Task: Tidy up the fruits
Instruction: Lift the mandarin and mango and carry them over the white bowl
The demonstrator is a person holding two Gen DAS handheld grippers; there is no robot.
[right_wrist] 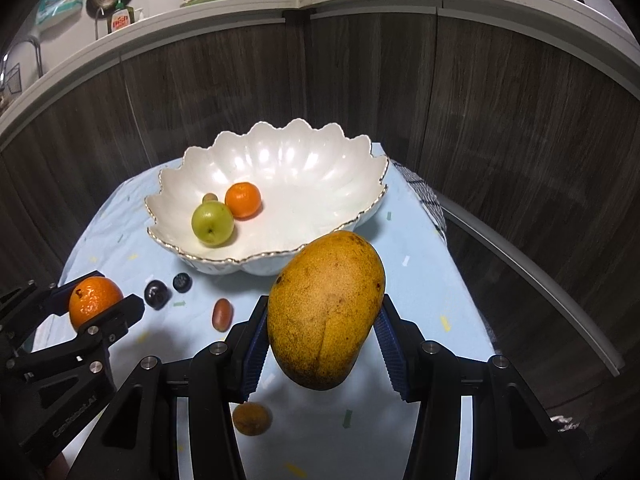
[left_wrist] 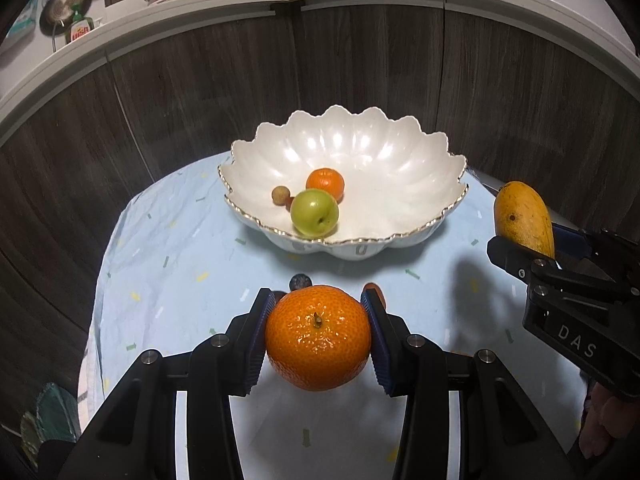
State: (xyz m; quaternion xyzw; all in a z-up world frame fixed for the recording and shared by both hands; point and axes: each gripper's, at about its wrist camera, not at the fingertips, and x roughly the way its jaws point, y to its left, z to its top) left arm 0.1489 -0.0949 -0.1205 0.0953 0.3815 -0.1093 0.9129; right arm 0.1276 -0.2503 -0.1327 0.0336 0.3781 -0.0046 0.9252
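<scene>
My left gripper (left_wrist: 318, 332) is shut on a large orange (left_wrist: 318, 336), held above the pale blue cloth. In the right wrist view that same orange (right_wrist: 94, 300) shows at the far left between the left gripper's fingers (right_wrist: 124, 312). My right gripper (right_wrist: 324, 344) is shut on a yellow mango (right_wrist: 326, 308), also lifted off the cloth; the mango (left_wrist: 524, 218) appears at the right edge of the left wrist view. Beyond both stands a white scalloped bowl (left_wrist: 400, 152) (right_wrist: 320, 160) holding a small orange (left_wrist: 325, 184), a green apple (left_wrist: 314, 213) and a small brownish fruit (left_wrist: 280, 195).
Loose on the cloth (right_wrist: 420, 280) lie two dark round fruits (right_wrist: 156, 294) (right_wrist: 182, 282), a reddish oval fruit (right_wrist: 222, 314) and a brown round fruit (right_wrist: 252, 418). Dark wood cabinet fronts (left_wrist: 360, 60) rise behind the table. A checked towel (right_wrist: 428, 196) hangs at its right edge.
</scene>
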